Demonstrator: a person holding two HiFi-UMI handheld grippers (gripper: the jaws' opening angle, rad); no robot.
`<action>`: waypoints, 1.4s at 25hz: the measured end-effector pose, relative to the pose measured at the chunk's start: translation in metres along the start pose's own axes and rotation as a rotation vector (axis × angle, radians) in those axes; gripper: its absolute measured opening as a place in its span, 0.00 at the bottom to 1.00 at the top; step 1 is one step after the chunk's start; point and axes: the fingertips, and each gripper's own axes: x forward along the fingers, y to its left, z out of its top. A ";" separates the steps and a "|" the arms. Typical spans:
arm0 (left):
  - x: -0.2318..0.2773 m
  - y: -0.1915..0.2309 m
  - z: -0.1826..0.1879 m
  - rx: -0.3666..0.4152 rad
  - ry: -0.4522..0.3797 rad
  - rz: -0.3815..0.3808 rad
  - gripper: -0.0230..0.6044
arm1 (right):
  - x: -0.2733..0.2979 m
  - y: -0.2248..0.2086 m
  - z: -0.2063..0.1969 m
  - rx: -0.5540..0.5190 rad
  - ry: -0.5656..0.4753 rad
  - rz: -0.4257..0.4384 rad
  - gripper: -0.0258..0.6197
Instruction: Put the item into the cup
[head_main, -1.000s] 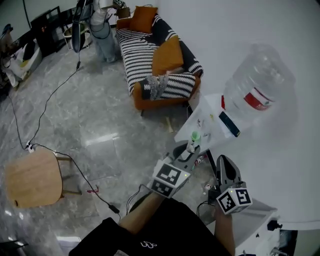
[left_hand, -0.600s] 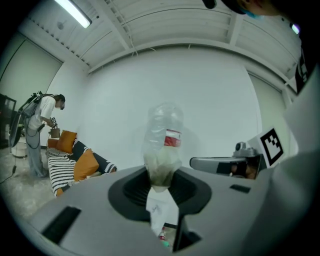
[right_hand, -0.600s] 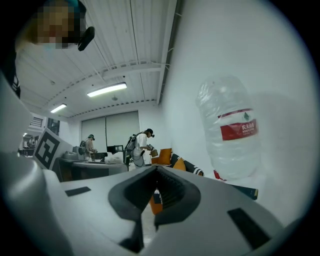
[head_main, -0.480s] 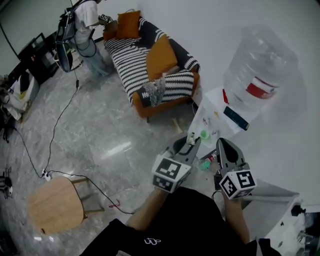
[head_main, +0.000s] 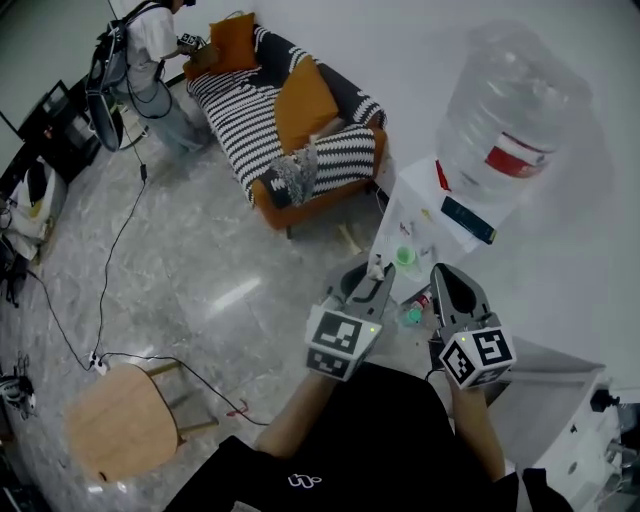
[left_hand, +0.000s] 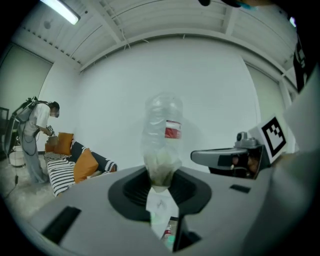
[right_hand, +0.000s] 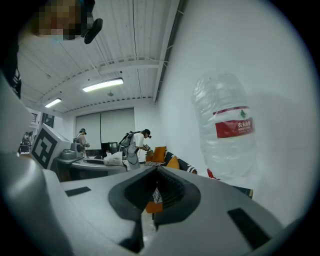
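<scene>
A small green cup (head_main: 405, 257) stands on the white top of a water dispenser (head_main: 425, 205), under the big clear water bottle (head_main: 510, 120). My left gripper (head_main: 378, 275) points at the dispenser, its tip just left of the cup. Its jaws stand close together, and a small white item (head_main: 377, 263) shows at the tip, seemingly pinched. In the left gripper view the bottle (left_hand: 163, 135) rises straight ahead, and the cup (left_hand: 170, 243) shows green low in the gap. My right gripper (head_main: 443, 278) hangs beside it, shut and empty, right of the cup.
A dark flat object (head_main: 467, 220) lies on the dispenser top. Small green and red things (head_main: 413, 316) sit lower, between the grippers. A striped sofa with orange cushions (head_main: 290, 120) stands behind, with a person (head_main: 140, 60) near it. A wooden stool (head_main: 120, 420) and cables are on the floor.
Both grippers have come closer to the dispenser, and the left tip now sits beside the green cup. The jaws look unchanged. The person at the back has stepped toward the sofa.
</scene>
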 end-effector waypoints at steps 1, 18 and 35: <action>0.002 -0.001 0.000 -0.002 0.001 -0.007 0.18 | -0.002 -0.004 0.000 0.001 0.000 -0.015 0.05; 0.017 -0.003 -0.027 -0.071 0.045 -0.069 0.18 | -0.004 -0.029 -0.020 0.020 0.076 -0.096 0.05; 0.116 0.005 -0.149 -0.094 0.246 -0.114 0.18 | 0.047 -0.083 -0.134 0.119 0.233 -0.141 0.05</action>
